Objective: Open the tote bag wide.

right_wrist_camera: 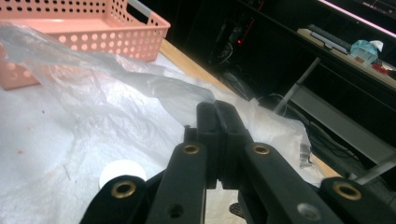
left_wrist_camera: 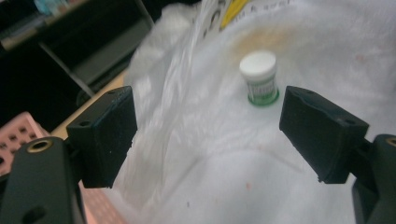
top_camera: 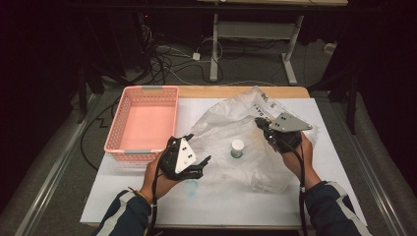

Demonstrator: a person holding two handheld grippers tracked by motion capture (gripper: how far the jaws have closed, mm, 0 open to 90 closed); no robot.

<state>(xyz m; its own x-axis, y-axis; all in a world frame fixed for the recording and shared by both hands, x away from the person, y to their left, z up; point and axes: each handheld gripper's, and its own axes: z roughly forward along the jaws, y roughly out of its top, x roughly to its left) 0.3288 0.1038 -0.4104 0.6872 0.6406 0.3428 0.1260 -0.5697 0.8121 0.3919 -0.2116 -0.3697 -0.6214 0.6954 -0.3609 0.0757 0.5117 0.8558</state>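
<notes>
A crumpled clear plastic bag (top_camera: pixel 221 125) (left_wrist_camera: pixel 187 140) (right_wrist_camera: pixel 116 102) lies across the middle of the white tabletop. A small green bottle with a white cap (top_camera: pixel 237 148) (left_wrist_camera: pixel 259 77) (right_wrist_camera: pixel 122 170) stands upright within the bag's outline; I cannot tell whether it is inside the bag or on it. My right gripper (top_camera: pixel 259 123) (right_wrist_camera: pixel 217 112) is shut on a fold of the bag at its right side, holding it up off the table. My left gripper (top_camera: pixel 202 166) (left_wrist_camera: pixel 208 116) hovers open at the bag's near left edge. It points at the bottle and has nothing between its jaws.
A pink perforated basket (top_camera: pixel 142 147) (right_wrist_camera: pixel 93 28) (left_wrist_camera: pixel 18 133) stands at the table's left rear and looks empty. A small pale round thing (top_camera: pixel 191 188) lies near the front edge. Cables and a desk frame (top_camera: pixel 255 44) are on the floor beyond the table.
</notes>
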